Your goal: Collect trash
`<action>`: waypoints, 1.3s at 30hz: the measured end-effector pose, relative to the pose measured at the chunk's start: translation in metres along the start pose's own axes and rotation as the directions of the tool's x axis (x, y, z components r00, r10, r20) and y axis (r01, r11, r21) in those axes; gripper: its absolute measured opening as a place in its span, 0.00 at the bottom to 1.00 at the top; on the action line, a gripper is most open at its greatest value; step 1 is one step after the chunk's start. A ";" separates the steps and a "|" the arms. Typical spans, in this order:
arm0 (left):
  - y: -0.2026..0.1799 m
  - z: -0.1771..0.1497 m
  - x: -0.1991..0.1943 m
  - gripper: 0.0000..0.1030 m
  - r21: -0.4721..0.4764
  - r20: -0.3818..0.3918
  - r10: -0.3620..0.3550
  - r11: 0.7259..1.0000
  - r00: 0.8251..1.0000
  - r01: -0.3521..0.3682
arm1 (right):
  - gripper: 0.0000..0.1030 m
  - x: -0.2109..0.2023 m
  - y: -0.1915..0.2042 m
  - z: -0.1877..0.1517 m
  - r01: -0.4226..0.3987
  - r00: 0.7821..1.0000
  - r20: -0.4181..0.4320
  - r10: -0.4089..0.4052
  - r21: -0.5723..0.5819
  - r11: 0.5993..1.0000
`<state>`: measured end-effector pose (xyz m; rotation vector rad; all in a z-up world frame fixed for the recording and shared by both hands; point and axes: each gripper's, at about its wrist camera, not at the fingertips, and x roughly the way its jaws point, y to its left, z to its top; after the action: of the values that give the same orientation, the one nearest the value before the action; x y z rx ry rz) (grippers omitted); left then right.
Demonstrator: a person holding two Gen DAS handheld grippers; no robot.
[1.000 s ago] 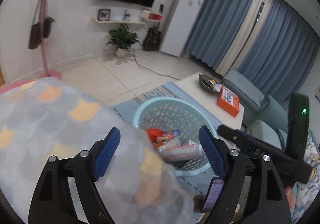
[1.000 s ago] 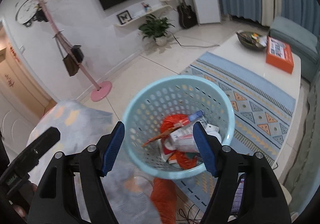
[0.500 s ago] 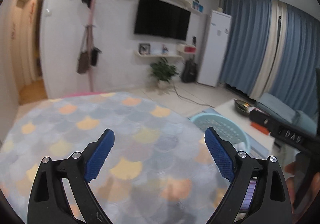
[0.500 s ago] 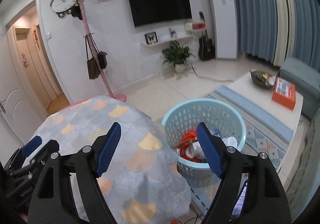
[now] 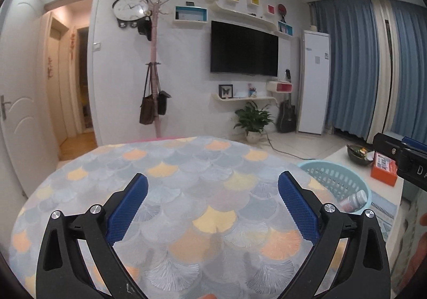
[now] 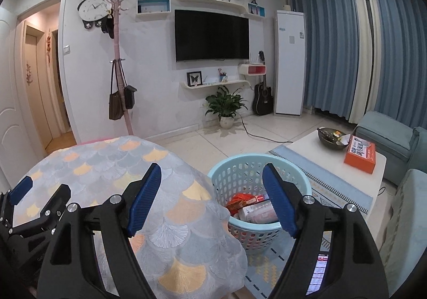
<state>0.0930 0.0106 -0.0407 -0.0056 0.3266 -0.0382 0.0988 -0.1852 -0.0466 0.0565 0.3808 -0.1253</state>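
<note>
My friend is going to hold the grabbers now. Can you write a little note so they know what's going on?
Left gripper: open, holding nothing, jaws just opened wider, over the round table's patterned cloth.
Right gripper: open, holding nothing, jaws just widened a bit, between the table edge and the basket.
Light blue basket: on the floor beside the table, with red and white wrappers and packets already inside.
Done: that trash is in the basket.
Left: no loose trash shows on the cloth. The white coffee table holds a dark bowl and an orange box; check there.
</note>
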 end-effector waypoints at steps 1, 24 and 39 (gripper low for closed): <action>0.001 0.001 0.001 0.92 -0.002 -0.001 0.006 1.000 1.000 -0.006 | 0.72 0.000 0.000 0.000 -0.001 1.000 0.004 0.001 0.001 1.000; 0.009 -0.010 0.005 0.93 -0.051 -0.018 0.019 0.999 1.000 -0.020 | 0.76 -0.003 0.004 -0.007 -0.032 0.999 -0.005 0.032 -0.003 0.999; 0.010 -0.007 -0.001 0.93 -0.047 -0.003 0.037 0.998 0.999 -0.037 | 0.77 0.005 -0.008 -0.012 -0.042 0.999 -0.005 0.042 0.022 0.999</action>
<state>0.0901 0.0211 -0.0469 -0.0460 0.3299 0.0063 0.0981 -0.1925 -0.0603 0.0866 0.3831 -0.0879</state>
